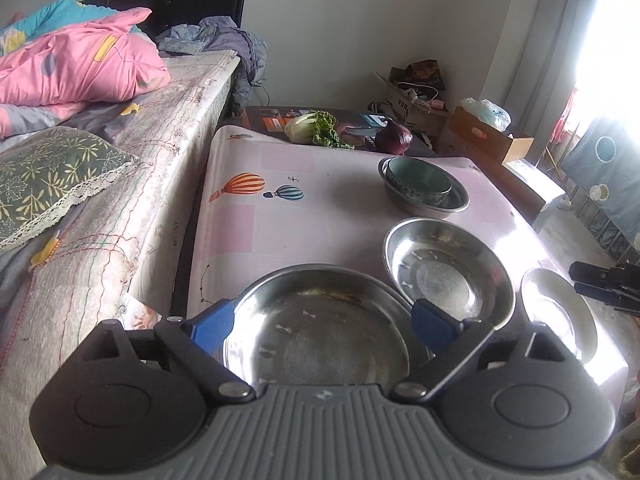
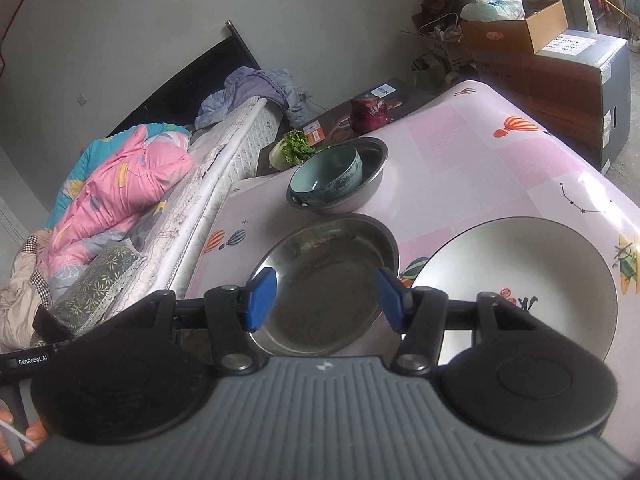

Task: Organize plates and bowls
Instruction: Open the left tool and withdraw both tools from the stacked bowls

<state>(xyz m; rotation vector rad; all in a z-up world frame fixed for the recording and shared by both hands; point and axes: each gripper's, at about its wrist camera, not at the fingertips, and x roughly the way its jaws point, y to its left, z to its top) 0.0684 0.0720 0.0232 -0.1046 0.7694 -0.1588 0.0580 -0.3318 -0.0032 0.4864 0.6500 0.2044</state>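
My left gripper (image 1: pixel 324 322) is open and hovers over a wide steel dish (image 1: pixel 320 336) at the near edge of the pink table (image 1: pixel 320 220), with nothing between its blue pads. A second steel bowl (image 1: pixel 448 276) and a white plate (image 1: pixel 560 312) lie to its right. Farther back, a teal ceramic bowl (image 1: pixel 420 178) sits inside a steel bowl (image 1: pixel 440 204). My right gripper (image 2: pixel 328 300) is also open and empty, above a stained steel dish (image 2: pixel 332 280). Beside it lie the white plate (image 2: pixel 516 280) and the nested teal bowl (image 2: pixel 328 176).
A bed (image 1: pixel 120 184) with a pink quilt runs along the table's left side. A lettuce (image 1: pixel 312 128) and a red onion (image 1: pixel 394 140) rest on a dark box behind the table. Cardboard boxes (image 2: pixel 560 80) stand at the back right.
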